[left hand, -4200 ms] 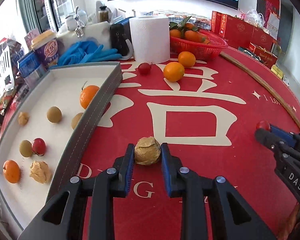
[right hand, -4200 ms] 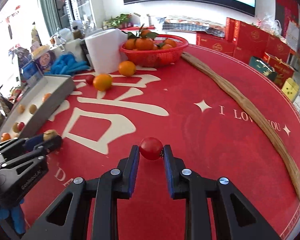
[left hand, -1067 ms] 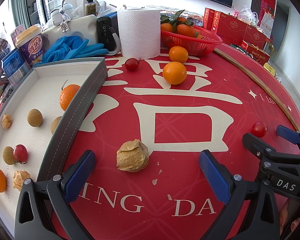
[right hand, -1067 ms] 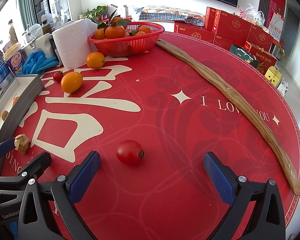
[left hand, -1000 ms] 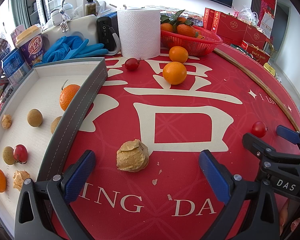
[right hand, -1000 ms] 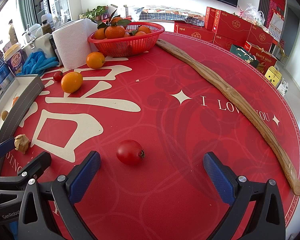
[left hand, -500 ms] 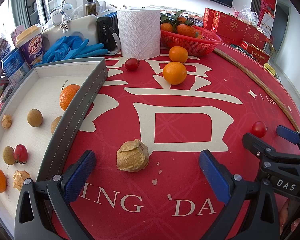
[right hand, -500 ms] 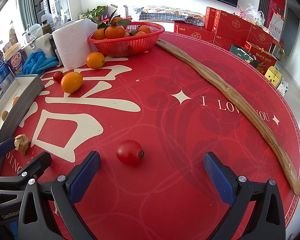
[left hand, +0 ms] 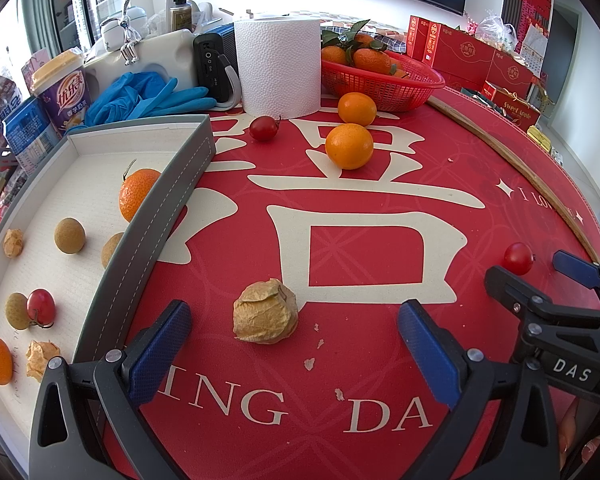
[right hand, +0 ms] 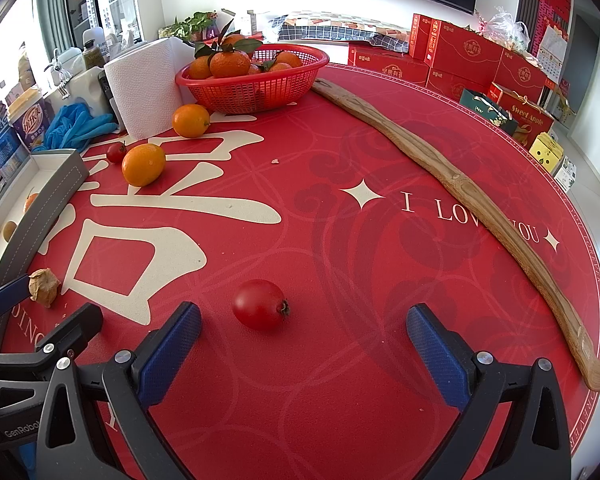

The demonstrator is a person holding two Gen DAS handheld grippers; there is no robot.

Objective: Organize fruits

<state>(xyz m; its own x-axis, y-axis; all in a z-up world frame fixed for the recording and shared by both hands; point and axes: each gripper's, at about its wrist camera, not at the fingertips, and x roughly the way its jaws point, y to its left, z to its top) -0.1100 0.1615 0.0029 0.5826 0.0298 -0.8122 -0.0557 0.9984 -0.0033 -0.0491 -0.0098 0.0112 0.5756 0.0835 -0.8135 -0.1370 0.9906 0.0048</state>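
My left gripper (left hand: 296, 354) is wide open on the red tablecloth, with a papery husked fruit (left hand: 265, 312) lying loose just ahead between its jaws. My right gripper (right hand: 303, 354) is wide open, with a red cherry tomato (right hand: 260, 309) lying just ahead of it, left of centre. The grey tray (left hand: 156, 216) at the left holds an orange, tan round fruits, a red tomato and husked fruits. Two oranges (left hand: 349, 146) and a small tomato (left hand: 263, 128) lie loose farther back. The right gripper also shows in the left wrist view (left hand: 540, 276).
A red basket (right hand: 256, 84) of leafy oranges stands at the back beside a paper towel roll (left hand: 278, 66). Blue gloves (left hand: 148, 96), a cup and boxes crowd the back left. A long wooden stick (right hand: 460, 188) lies along the right. Red gift boxes stand behind.
Both grippers, shut on the husked fruit and the tomato 4.2 s ago, stand wide open and drawn back. Nothing has moved over the last second.
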